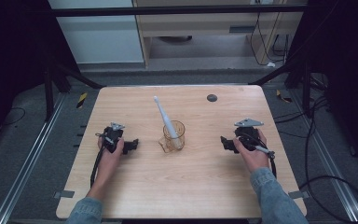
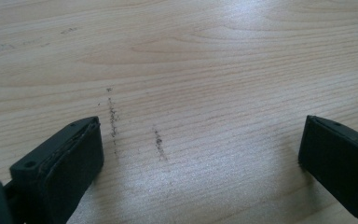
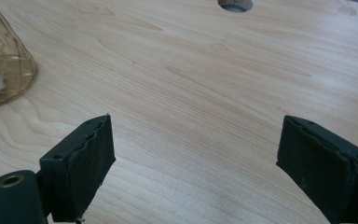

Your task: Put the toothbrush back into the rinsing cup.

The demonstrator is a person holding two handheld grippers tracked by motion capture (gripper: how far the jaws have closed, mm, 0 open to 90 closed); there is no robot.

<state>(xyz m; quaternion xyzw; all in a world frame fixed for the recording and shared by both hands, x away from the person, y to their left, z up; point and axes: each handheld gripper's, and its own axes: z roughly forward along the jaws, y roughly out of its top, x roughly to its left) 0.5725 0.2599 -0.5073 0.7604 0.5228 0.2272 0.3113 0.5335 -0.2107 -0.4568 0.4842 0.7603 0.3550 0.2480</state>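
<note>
Two grippers: left gripper (image 1: 129,146), right gripper (image 1: 225,143), both wide open, empty.
Toothbrush (image 1: 164,117): light, slippery (I'd pinch mid-handle), leaning toward 11 o'clock.
Cup (image 1: 174,136): tippy.

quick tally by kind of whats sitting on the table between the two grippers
white electric toothbrush: 1, standing tilted in the cup
amber see-through plastic cup: 1
black two-jaw grippers: 2, left gripper and right gripper, both open
total: 4
</note>
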